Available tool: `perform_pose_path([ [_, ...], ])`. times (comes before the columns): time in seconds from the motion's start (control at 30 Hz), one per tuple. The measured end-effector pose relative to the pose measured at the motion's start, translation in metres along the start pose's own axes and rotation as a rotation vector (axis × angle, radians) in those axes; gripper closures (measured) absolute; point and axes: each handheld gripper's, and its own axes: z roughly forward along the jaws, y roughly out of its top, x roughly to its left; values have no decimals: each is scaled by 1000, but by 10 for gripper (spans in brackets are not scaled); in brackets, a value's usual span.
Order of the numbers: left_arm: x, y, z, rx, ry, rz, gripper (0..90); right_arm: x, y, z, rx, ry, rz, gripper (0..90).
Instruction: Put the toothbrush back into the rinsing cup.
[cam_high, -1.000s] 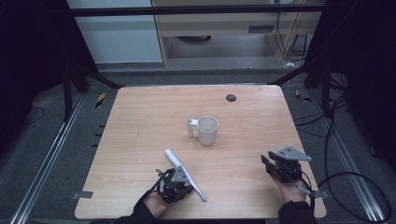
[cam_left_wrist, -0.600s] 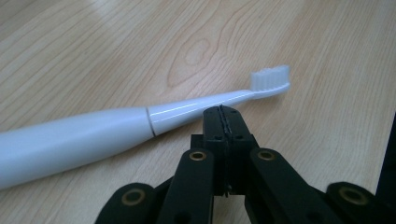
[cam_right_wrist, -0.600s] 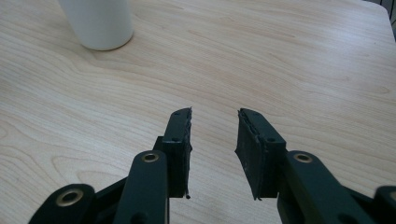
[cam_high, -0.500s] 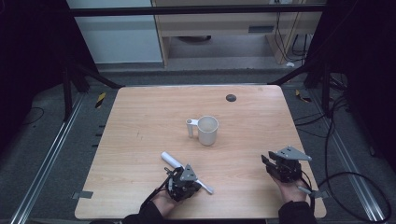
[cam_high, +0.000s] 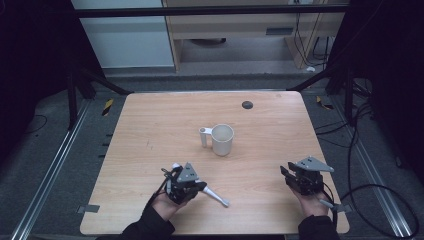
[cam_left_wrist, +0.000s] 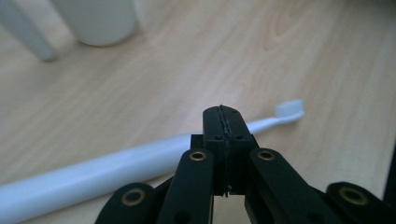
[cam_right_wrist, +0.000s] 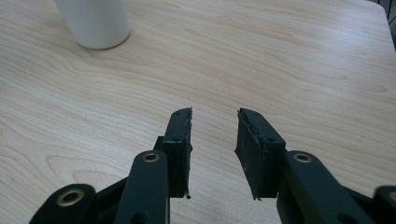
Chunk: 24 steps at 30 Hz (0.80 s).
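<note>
The left gripper (cam_left_wrist: 225, 109) had its two black jaws pressed flat together, with nothing between them. Just beyond the tips, a white toothbrush (cam_left_wrist: 140, 161) lay flat on the table (cam_high: 150, 125), its handle running off to the left in the left gripper view and its bristled head to the right. From above, the left gripper (cam_high: 182, 182) sat at the near edge, left of centre, held in a hand (cam_high: 162, 204) coming up from the bottom. The toothbrush (cam_high: 216, 196) poked out from under the gripper toward the near right.

The right gripper (cam_right_wrist: 214, 116) had its jaws spread apart, with only bare wood showing in the gap. From above, the right gripper (cam_high: 302, 176) sat near the table's near right corner, held in the other hand (cam_high: 311, 202), well apart from the left gripper.

A white cup (cam_high: 222, 139) stood upright near the middle of the table, farther away than both grippers. A small white tube (cam_high: 203, 137) stood just to its left. A small dark round mark (cam_high: 247, 104) sat toward the far edge.
</note>
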Motion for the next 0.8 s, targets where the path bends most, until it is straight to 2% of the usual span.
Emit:
perform_pose_path([
  [0.17,36,2,-10,-17,67,-60,894,0,0,1,0,3,2,652],
  [0.23,49,0,-10,-8,94,-78,894,0,0,1,3,4,5,652],
  [0.33,65,-4,-8,13,114,-108,893,0,0,2,6,4,3,652],
  [0.47,80,-8,4,53,139,-117,894,1,0,4,13,6,0,652],
  [0.57,83,-9,8,68,140,-121,894,1,0,5,13,8,-4,652],
  [0.8,84,-11,17,107,151,-100,894,1,-1,5,16,4,-2,652],
])
